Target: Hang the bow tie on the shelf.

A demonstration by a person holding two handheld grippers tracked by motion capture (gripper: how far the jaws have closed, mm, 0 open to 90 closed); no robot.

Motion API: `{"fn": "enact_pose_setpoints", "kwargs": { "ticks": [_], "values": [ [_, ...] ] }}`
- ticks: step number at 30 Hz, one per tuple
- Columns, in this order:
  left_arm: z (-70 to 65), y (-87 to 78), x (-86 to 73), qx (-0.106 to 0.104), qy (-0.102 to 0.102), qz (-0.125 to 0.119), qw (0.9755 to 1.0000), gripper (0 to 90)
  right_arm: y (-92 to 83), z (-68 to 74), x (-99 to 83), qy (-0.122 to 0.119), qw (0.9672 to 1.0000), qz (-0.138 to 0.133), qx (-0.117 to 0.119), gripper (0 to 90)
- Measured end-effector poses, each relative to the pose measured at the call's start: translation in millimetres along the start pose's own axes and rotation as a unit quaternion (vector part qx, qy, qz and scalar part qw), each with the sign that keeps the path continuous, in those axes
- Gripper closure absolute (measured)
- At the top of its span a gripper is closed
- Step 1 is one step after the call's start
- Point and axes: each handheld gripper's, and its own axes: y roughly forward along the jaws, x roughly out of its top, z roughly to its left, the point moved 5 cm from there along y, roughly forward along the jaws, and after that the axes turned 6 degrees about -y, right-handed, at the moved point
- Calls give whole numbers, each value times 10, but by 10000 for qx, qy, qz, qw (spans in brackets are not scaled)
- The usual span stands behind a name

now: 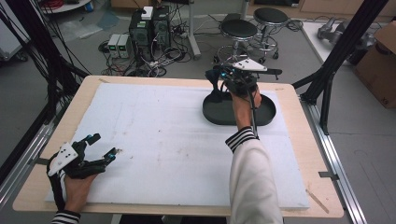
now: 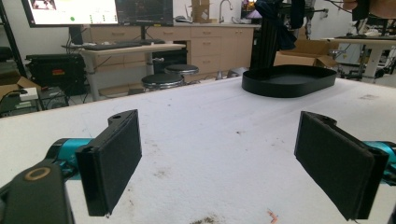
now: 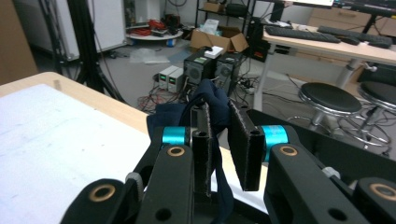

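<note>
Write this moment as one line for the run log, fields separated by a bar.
right gripper: shut on dark blue cloth, above black tray | left gripper: open, holds nothing, over white mat

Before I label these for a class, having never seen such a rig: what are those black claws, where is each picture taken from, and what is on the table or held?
There is no robot here. A person holds a hand-operated gripper in each hand, and each gripper carries its own camera.

The high view looks down from above the person's side of the table. The left gripper rests near the table's near left corner. The right gripper is reached out over a black tray at the far side.

The left gripper view looks along that gripper's own jaws, which stand wide apart with nothing between them, above the white pad.

The right gripper view looks along the other gripper's jaws. They are nearly closed, pinching a dark blue cloth, which hangs above the tray.

The tray is the only loose thing on the pad.
</note>
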Motion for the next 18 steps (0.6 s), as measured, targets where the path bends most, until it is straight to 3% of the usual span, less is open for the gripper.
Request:
{"fn": "enact_pose_setpoints", "kwargs": {
  "ticks": [18],
  "values": [
    [7,1,0,13,-32,-6,10000,155,195,-131,-63,-134,9994,272,-147,791]
  ]
}}
